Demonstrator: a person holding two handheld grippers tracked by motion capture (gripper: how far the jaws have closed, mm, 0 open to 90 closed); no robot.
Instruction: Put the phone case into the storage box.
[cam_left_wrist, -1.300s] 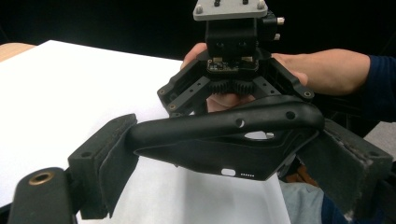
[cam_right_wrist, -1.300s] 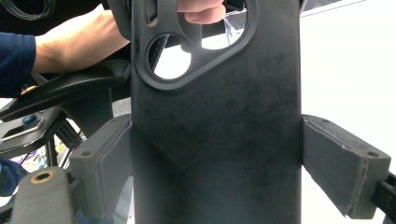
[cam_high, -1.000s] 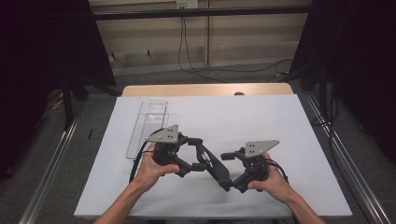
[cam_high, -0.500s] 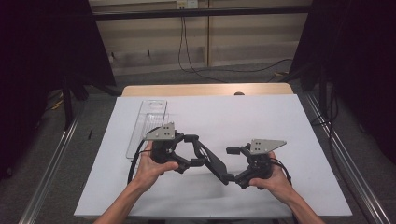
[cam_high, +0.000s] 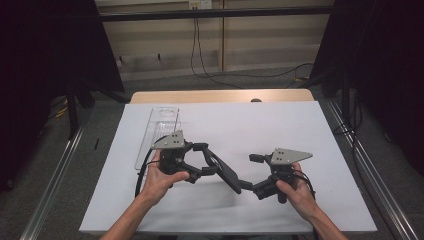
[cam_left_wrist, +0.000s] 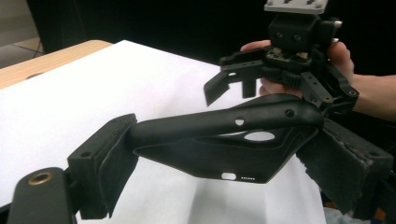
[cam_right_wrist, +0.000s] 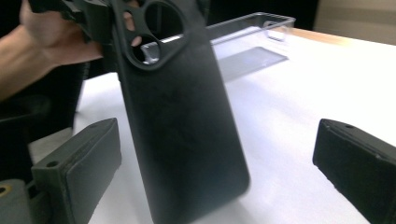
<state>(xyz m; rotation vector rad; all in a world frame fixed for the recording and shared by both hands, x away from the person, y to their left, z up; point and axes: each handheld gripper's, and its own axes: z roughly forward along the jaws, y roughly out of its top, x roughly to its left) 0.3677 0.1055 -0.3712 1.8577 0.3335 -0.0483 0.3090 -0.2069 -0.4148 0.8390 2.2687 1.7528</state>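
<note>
A black phone case (cam_high: 227, 172) with a round camera cutout hangs above the white table cover, tilted down toward the right. My left gripper (cam_high: 206, 160) is shut on it. In the left gripper view both pads (cam_left_wrist: 109, 161) press the case (cam_left_wrist: 219, 126) across its width. My right gripper (cam_high: 252, 172) sits at the case's lower end, and its jaws have just been opening. In the right gripper view the case (cam_right_wrist: 182, 130) stands between the wide-apart pads (cam_right_wrist: 81, 168) of this gripper (cam_right_wrist: 219, 172), with a gap on each side.
A long clear plastic tray (cam_high: 160, 130) lies on the white cover (cam_high: 310, 130) behind the left hand, and shows as the tray (cam_right_wrist: 252, 32) past the case. A wooden table edge (cam_high: 220, 96) runs along the far side. Dark curtains flank the table.
The right gripper's jaws have spread apart off the case's end and the right hand has eased slightly rightward. The left gripper has kept still with the case in it.
</note>
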